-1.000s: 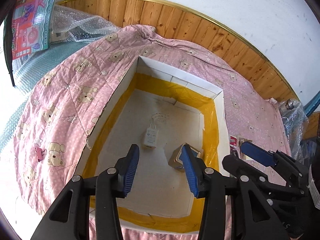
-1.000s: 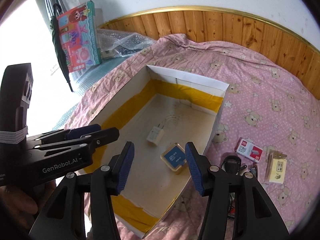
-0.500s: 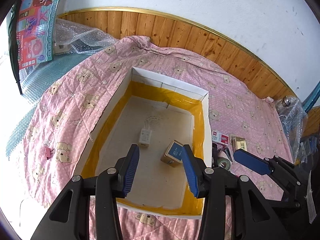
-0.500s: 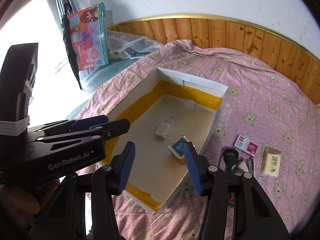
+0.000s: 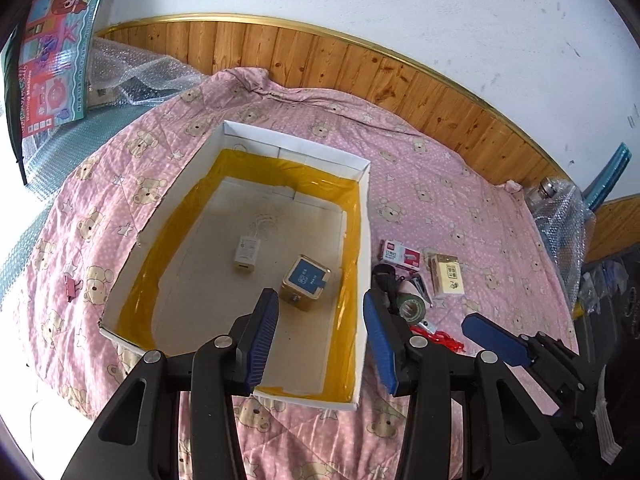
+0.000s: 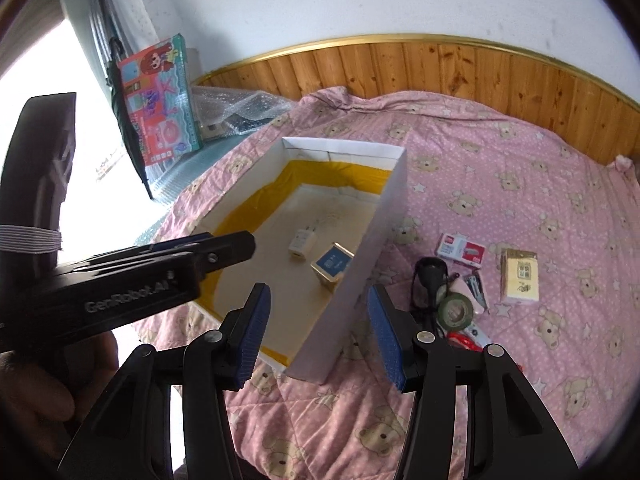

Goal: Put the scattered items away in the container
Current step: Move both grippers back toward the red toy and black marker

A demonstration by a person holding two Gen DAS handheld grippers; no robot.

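The white cardboard box lined with yellow tape lies on the pink bear quilt. A white charger and a gold tin with a blue lid rest inside it. Right of the box lie a red-and-white staples box, a tan carton, a green tape roll, a black item and a red item. My left gripper hovers open and empty over the box's near end. My right gripper hangs open and empty above the box's near right wall, left of the tape roll.
A pink binder clip lies on the quilt left of the box. A colourful toy package and bubble wrap sit at the far left by the wood-panelled wall. A wrapped bottle stands at the right. A hand holds the left gripper.
Both grippers have drawn back and up from the box, so it looks smaller. The loose items right of the box have come into the left wrist view. Both stay open.
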